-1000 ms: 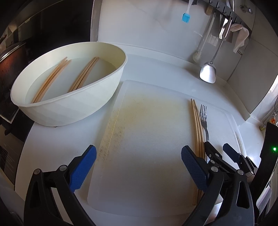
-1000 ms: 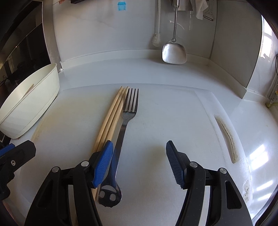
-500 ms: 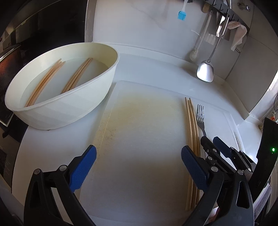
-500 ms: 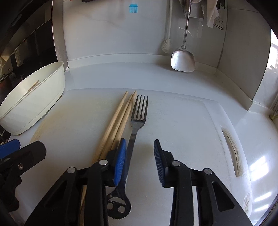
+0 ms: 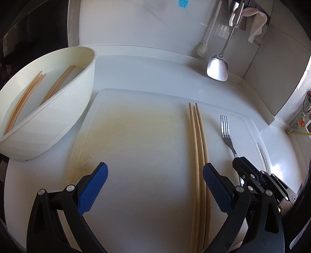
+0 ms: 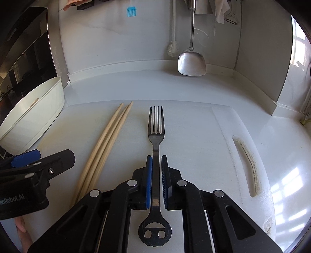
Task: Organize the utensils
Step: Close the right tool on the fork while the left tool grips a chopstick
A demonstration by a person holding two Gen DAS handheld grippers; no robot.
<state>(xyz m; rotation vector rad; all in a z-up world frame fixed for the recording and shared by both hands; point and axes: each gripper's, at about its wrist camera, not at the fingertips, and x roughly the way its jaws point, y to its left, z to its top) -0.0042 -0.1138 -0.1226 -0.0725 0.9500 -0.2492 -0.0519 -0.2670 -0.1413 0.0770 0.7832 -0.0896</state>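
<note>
A metal fork (image 6: 156, 124) lies on the white cutting board (image 6: 194, 136), tines pointing away. My right gripper (image 6: 156, 157) has its jaws closing onto the fork's handle, which sits between the blue pads with both against it. Three wooden chopsticks (image 5: 198, 155) lie side by side just left of the fork. My left gripper (image 5: 155, 169) hovers open over the board, its right finger (image 5: 215, 184) beside the chopsticks and nothing between its pads. The fork (image 5: 226, 132) and the right gripper (image 5: 241, 165) also show at the right of the left wrist view.
A cream oval bowl (image 5: 58, 109) at the left holds more chopsticks (image 5: 56, 85). A steel spatula (image 6: 192, 64), a white brush (image 6: 172, 48) and a blue basting brush (image 6: 131, 11) hang on the back wall. The board has a handle slot (image 6: 246, 159) at its right.
The right jaws closed from wide open onto the fork handle, and the fork now lies apart from the chopsticks. The left gripper shifted right, away from the bowl, still open.
</note>
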